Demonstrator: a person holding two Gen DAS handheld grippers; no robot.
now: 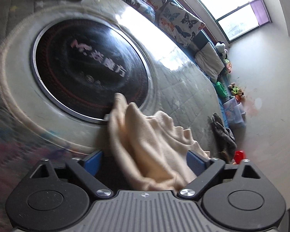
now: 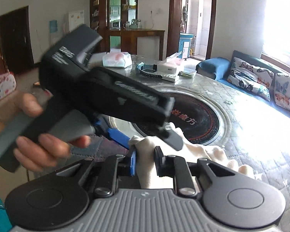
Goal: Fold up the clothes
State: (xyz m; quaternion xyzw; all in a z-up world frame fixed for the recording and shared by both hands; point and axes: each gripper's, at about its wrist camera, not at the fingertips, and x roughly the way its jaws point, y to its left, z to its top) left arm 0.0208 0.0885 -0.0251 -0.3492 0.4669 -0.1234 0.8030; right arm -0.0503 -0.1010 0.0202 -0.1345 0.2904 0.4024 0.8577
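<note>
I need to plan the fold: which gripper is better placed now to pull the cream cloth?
Probably the right gripper: its jaws are closed on the cream cloth. The left gripper stands open, cloth loose between its fingers.

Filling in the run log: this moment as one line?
left gripper open around cream garment | right gripper shut on it | over table

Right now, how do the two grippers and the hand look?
Both grippers, left gripper and right gripper, have black linkage arms, round black hubs, a ribbed grey body and blue pads. The hand is bare; no sleeve shows clearly.
</note>
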